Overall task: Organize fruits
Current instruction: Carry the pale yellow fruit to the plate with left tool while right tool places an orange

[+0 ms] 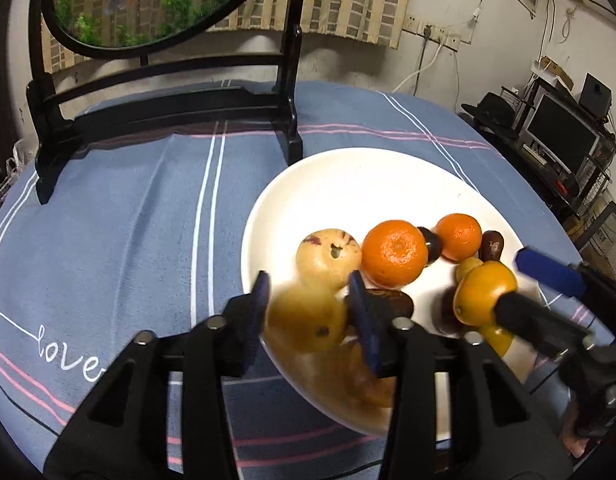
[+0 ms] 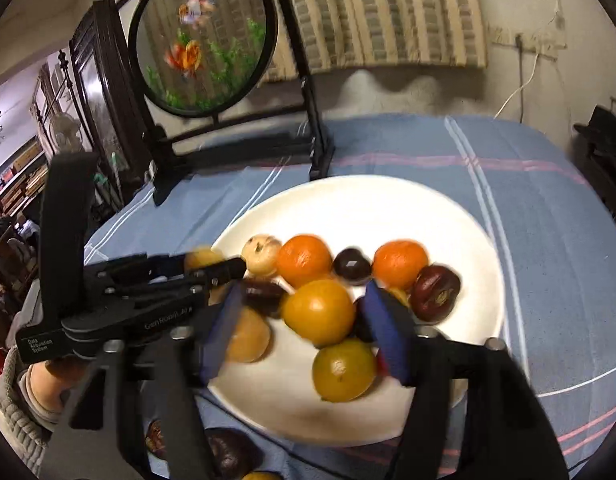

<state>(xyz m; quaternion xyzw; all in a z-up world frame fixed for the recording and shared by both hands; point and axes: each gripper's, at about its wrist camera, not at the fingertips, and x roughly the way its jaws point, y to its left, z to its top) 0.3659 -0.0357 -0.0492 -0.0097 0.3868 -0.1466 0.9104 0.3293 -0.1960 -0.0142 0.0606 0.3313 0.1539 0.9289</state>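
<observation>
We work over the white plate (image 1: 348, 184), which sits on the blue striped surface (image 1: 127, 220) just in front of the black stand (image 1: 167, 116) with its round fish panel. Most of the fruit already lies on the plate: two tangerines (image 1: 394, 252), a pale speckled fruit (image 1: 328, 258) and several dark dates (image 2: 435, 293).

Our left hand-held gripper (image 1: 308, 312) pinches a yellow fruit (image 1: 305, 320) between its blue pads, just over the near rim of the plate. In the left view our right hand-held gripper (image 1: 520, 284) seems to hold an orange-yellow fruit (image 1: 484, 294) near the right side of the plate; in its own view its blue pads stand spread either side of that fruit (image 2: 320, 310), and blur keeps us from telling whether they touch it. We cannot tell, then, if this grip is closed.

We judge the step in hand to be setting these fruits down among their like. To do it well we should lower each fruit until it rests on the bare plate beyond the pile before letting go, since round fruit rolls and a drop could knock the tangerines or dates off the rim. We should keep the two grippers apart, as they work close together. A few dark fruits (image 2: 227, 454) lie off the plate on the near side, and we expect they need collecting too.
</observation>
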